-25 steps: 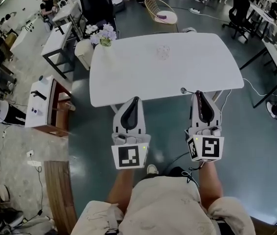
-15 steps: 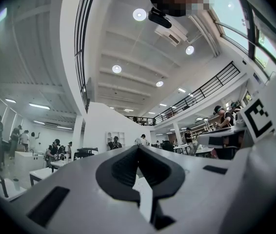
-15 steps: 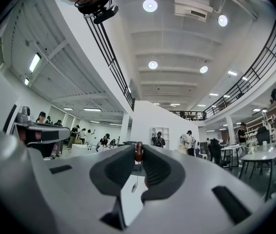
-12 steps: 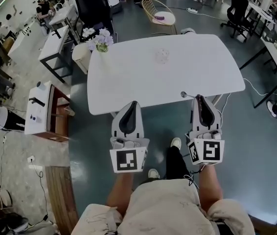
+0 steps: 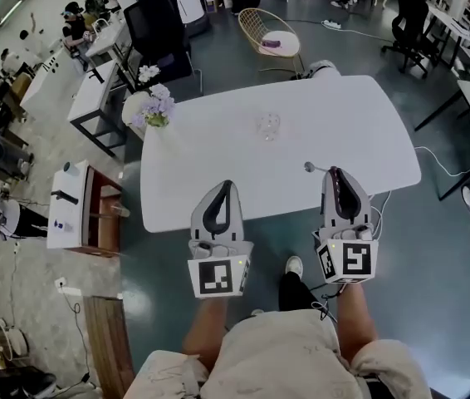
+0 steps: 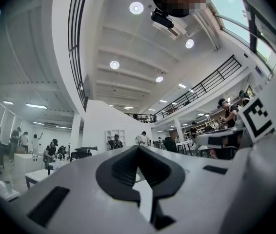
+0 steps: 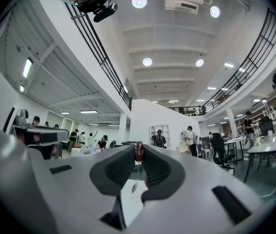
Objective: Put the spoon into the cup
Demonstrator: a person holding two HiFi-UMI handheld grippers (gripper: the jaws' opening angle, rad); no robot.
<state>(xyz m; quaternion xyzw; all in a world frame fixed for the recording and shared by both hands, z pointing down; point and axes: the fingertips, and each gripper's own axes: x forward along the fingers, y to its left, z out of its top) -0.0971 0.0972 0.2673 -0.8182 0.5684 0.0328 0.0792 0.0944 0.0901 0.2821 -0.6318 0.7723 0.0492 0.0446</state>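
Left tool and right tool with its spoon farther forward over the white table.

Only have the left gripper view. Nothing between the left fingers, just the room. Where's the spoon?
Observer: The right gripper is shut on the spoon. In the head view, its rounded end sticks out toward the left gripper's side.
Operator: Cup?
Observer: A clear cup stands upright on the white table, farther across than both grippers and well apart from the spoon.
Operator: Anything else on the table?
Observer: A vase of flowers sits at the far left corner.
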